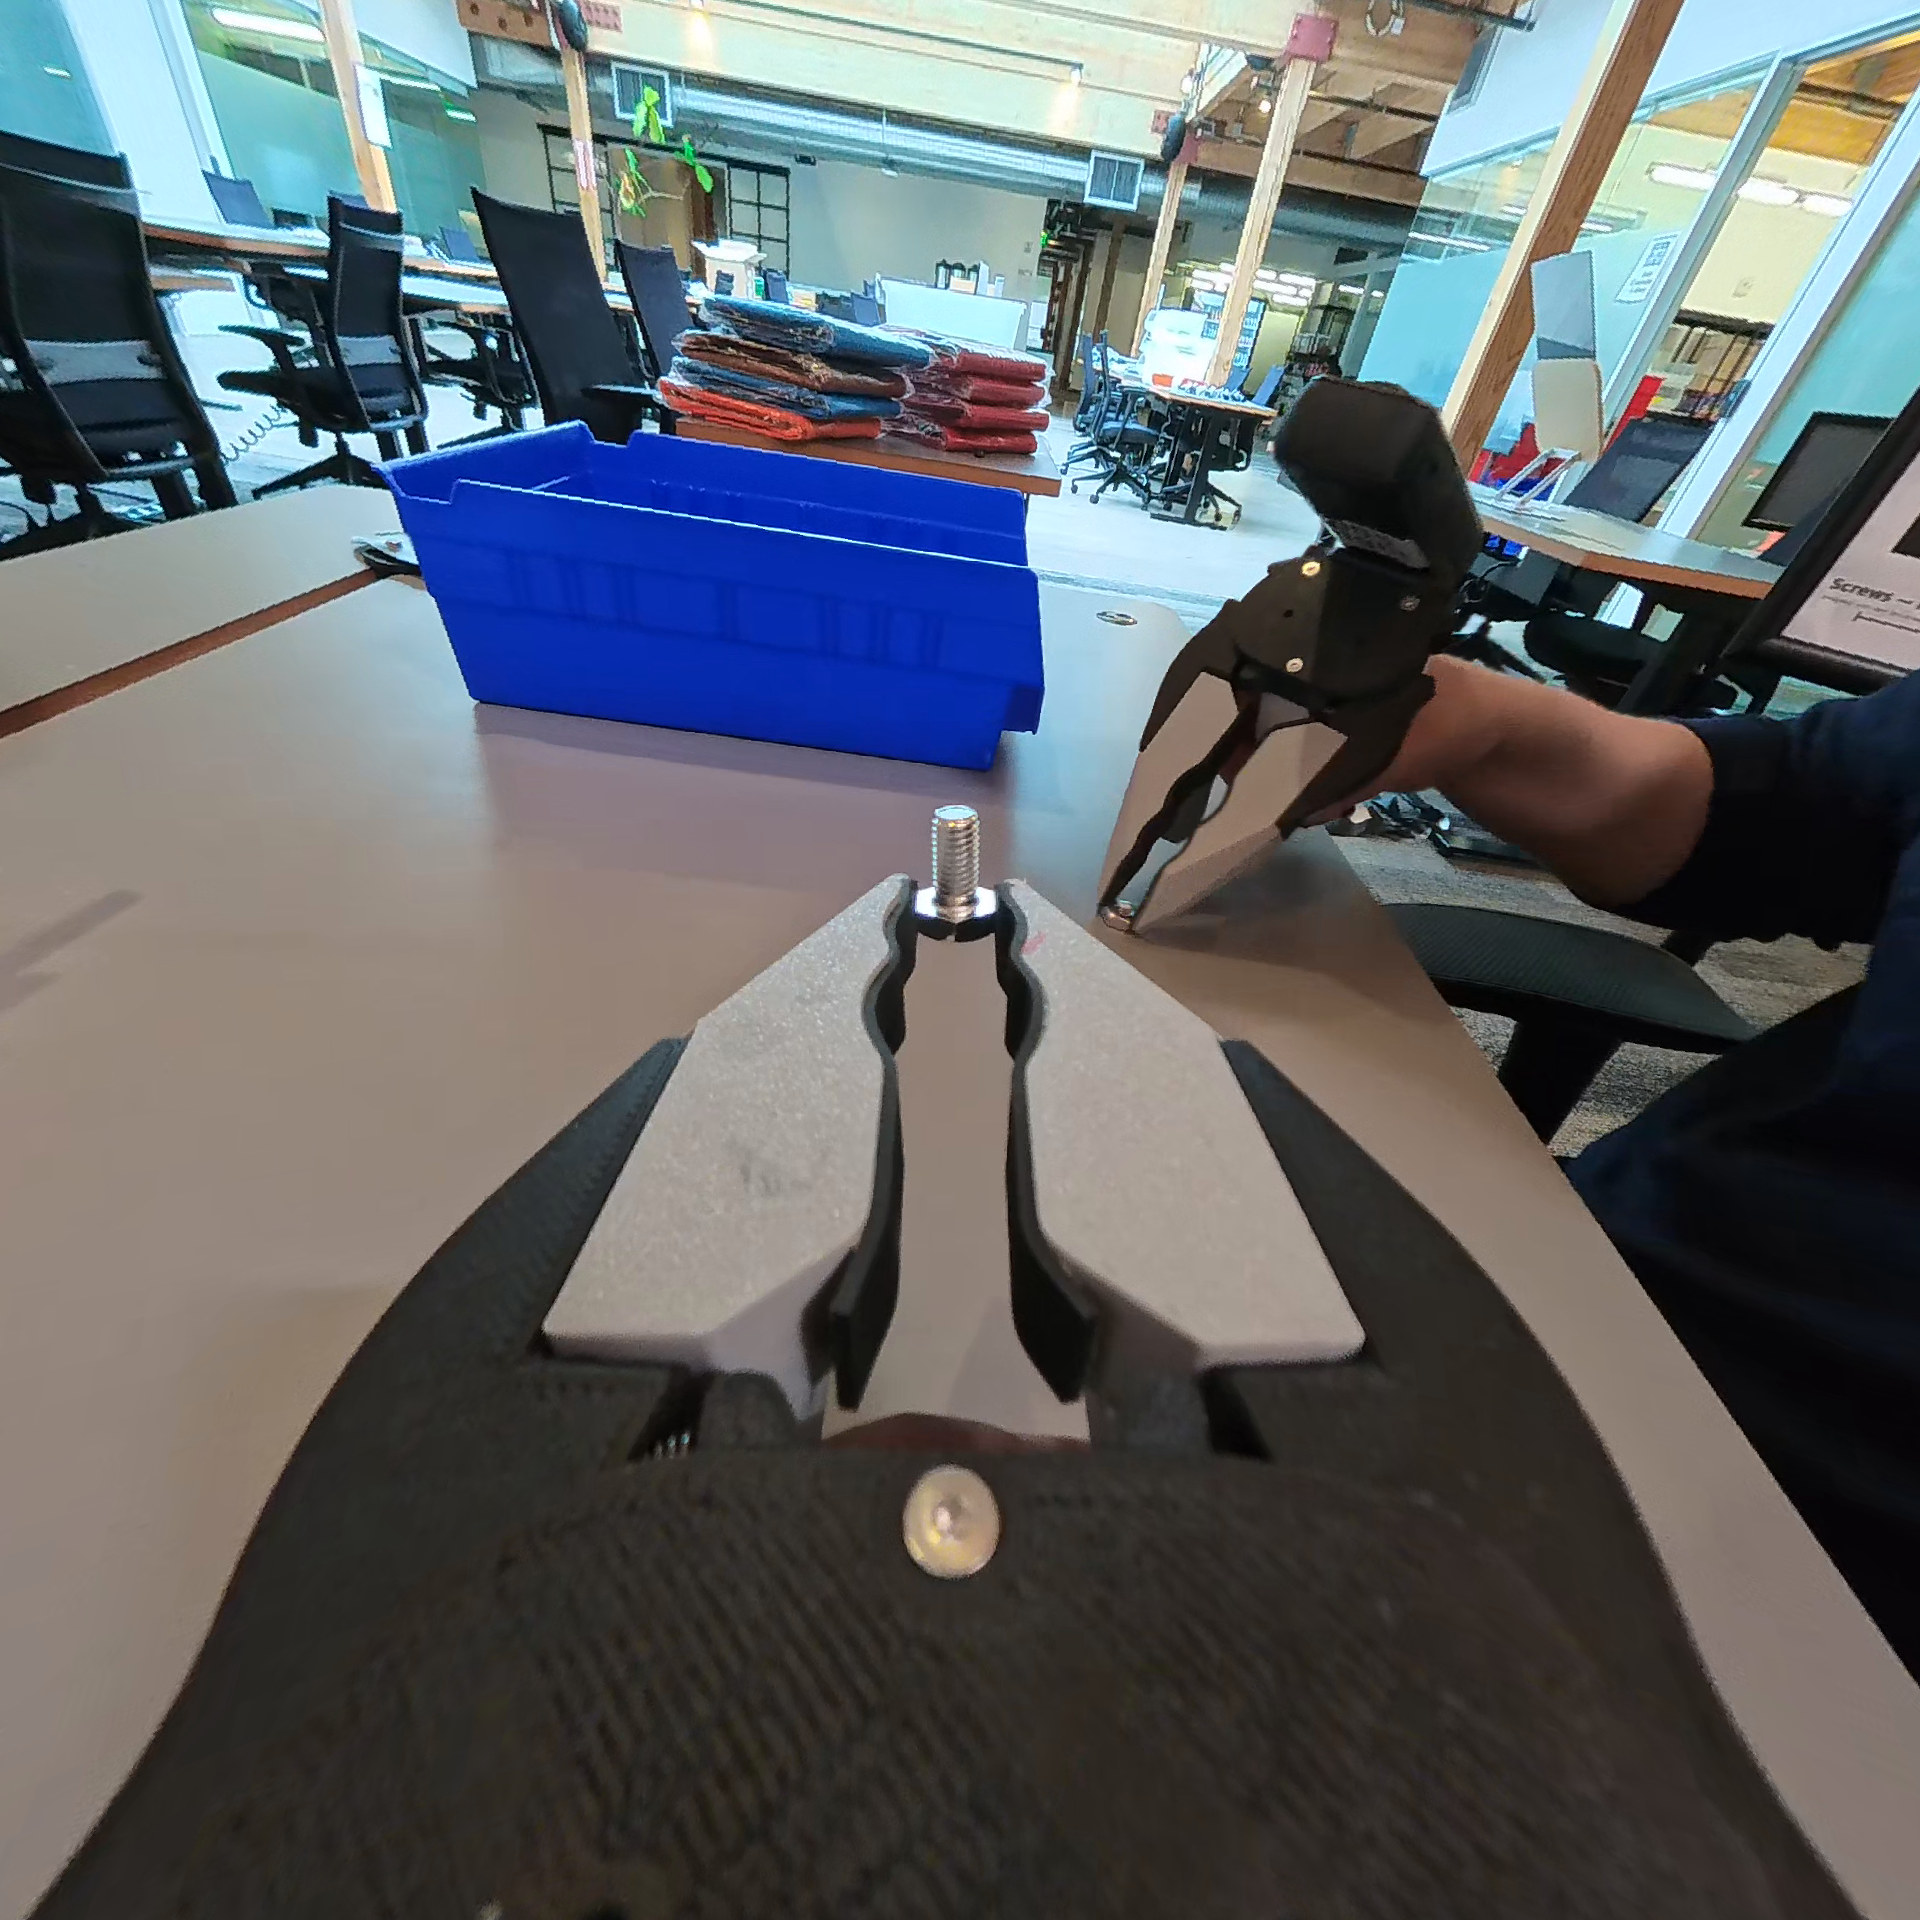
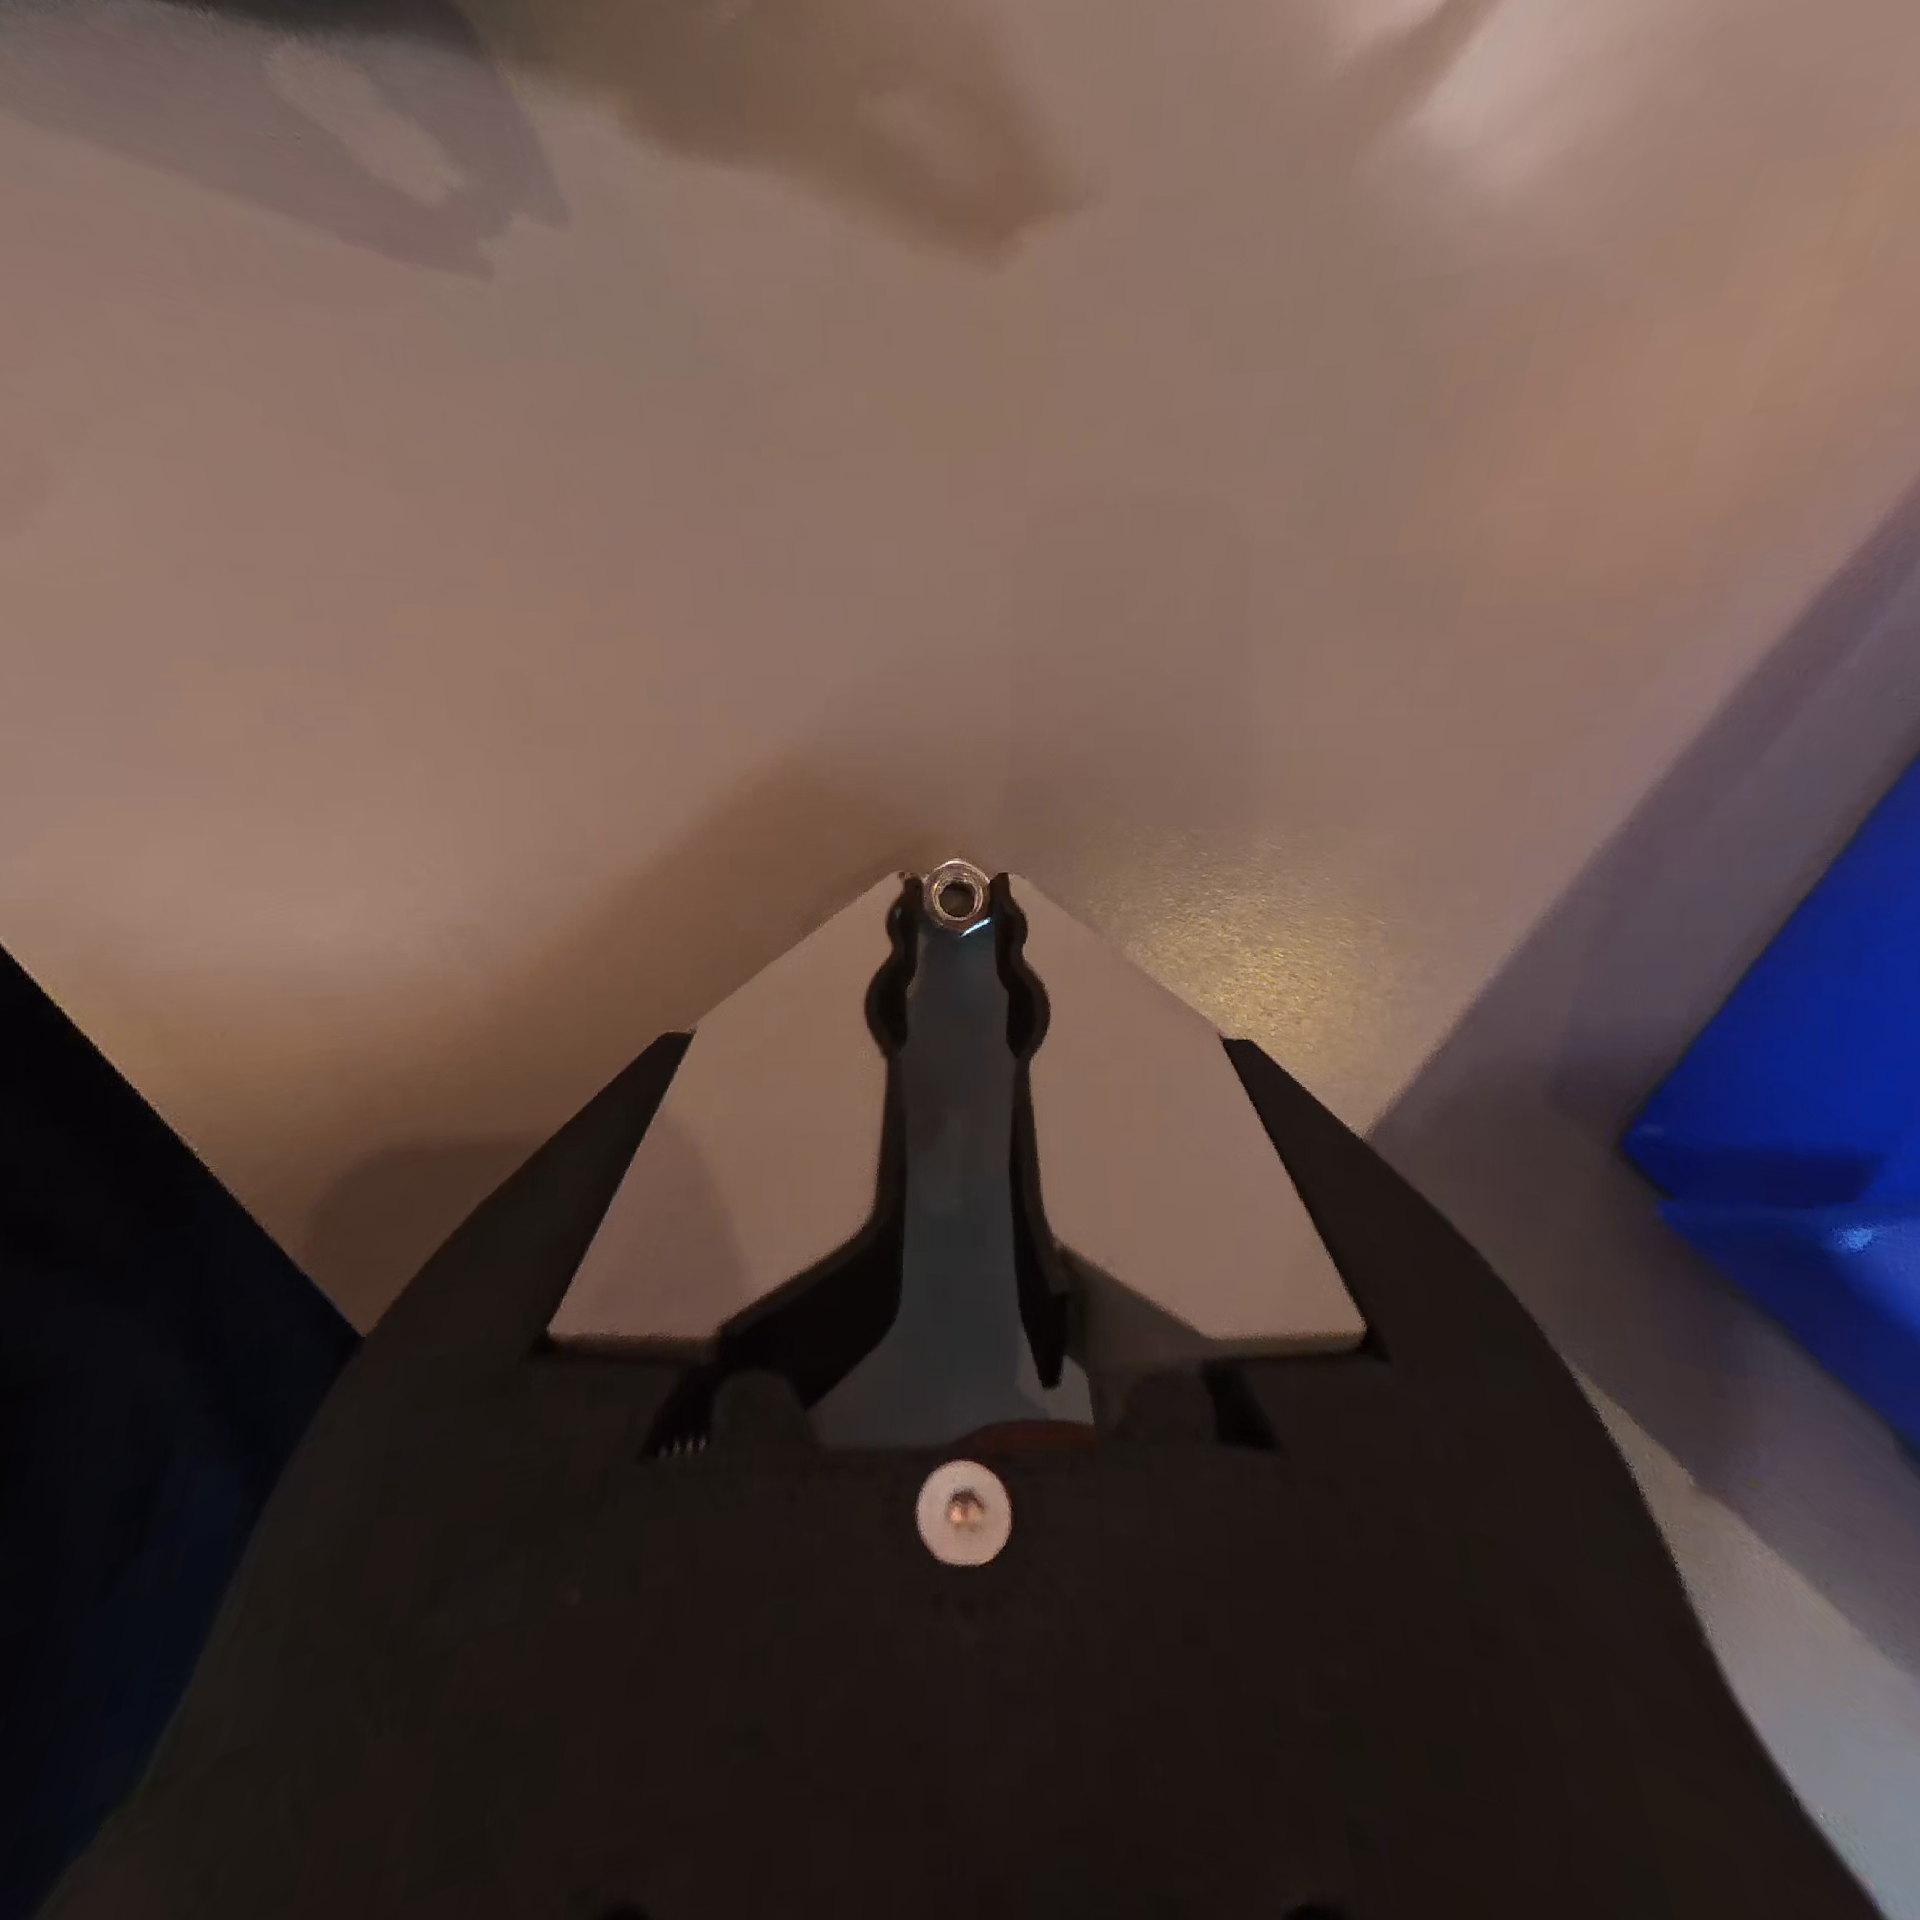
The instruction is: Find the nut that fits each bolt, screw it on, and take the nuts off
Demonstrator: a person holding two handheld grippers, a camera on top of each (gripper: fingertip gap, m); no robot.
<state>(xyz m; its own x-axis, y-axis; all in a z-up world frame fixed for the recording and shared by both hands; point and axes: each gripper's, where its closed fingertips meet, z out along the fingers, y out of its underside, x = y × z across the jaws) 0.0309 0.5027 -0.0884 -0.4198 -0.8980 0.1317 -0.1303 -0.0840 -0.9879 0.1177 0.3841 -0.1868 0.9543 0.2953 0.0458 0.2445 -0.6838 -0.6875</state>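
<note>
My left gripper (image 1: 956, 914) is shut on the head of a silver bolt (image 1: 951, 854), whose threaded shaft stands upright just above the grey table (image 1: 312, 987). My right gripper (image 2: 956, 896) points steeply down at the table and is shut on a small silver hex nut (image 2: 954, 894), its hole facing the camera. In the left wrist view the right gripper (image 1: 1122, 912) shows to the right of the bolt, tips on the table near its right edge with the nut (image 1: 1118, 914) between them, held by a person's hand (image 1: 1538, 769).
A blue plastic bin (image 1: 727, 613) stands on the table behind the bolt; it also shows at the right edge of the right wrist view (image 2: 1797, 1122). A black chair seat (image 1: 1558, 977) sits beyond the table's right edge. Office chairs and a stack of folded cloth (image 1: 852, 384) lie farther back. My right fingertips sit around 20 centimeters from my left ones.
</note>
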